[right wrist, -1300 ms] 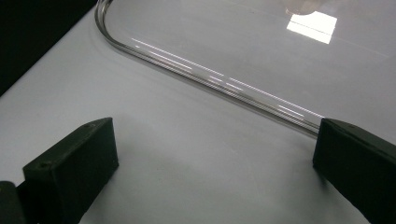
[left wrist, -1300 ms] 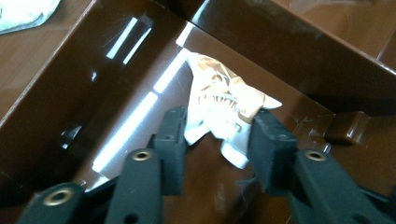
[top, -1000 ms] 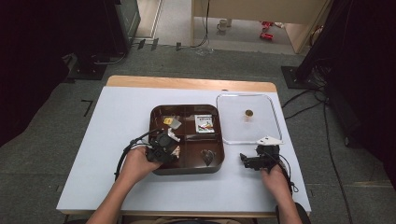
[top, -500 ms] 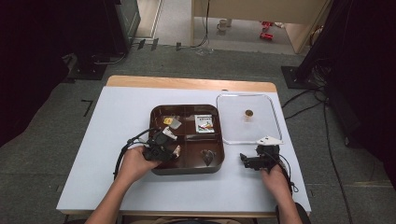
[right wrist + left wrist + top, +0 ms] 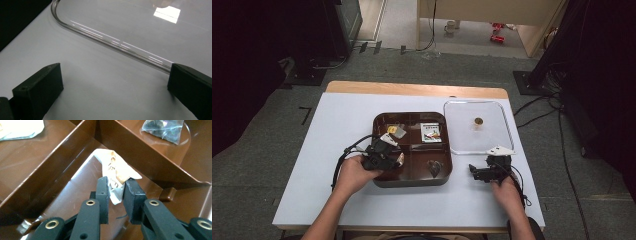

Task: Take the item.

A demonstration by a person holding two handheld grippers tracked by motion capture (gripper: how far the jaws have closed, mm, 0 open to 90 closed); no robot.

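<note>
A brown tray (image 5: 412, 116) with four compartments sits mid-table. My left gripper (image 5: 393, 159) reaches into its front-left compartment. In the left gripper view my left gripper (image 5: 116, 188) is shut on a small crumpled white and tan packet (image 5: 115, 166), whose free end rests against the compartment divider (image 5: 140, 152). My right gripper (image 5: 476, 172) rests on the white table to the right of the tray, just in front of a clear lid (image 5: 479, 140). In the right gripper view my right gripper (image 5: 115, 77) stands wide open over bare table, with the clear lid's rim (image 5: 112, 41) just ahead.
A yellowish packet (image 5: 396, 131) lies in the tray's back-left compartment. A printed card packet (image 5: 430, 132) lies back right and a dark bagged item (image 5: 434, 167) front right. The clear lid has a gold knob (image 5: 478, 121). A white table (image 5: 337, 130) surrounds the tray.
My left gripper has shifted slightly toward the near left inside the tray, still holding the packet. The right gripper has not moved.
</note>
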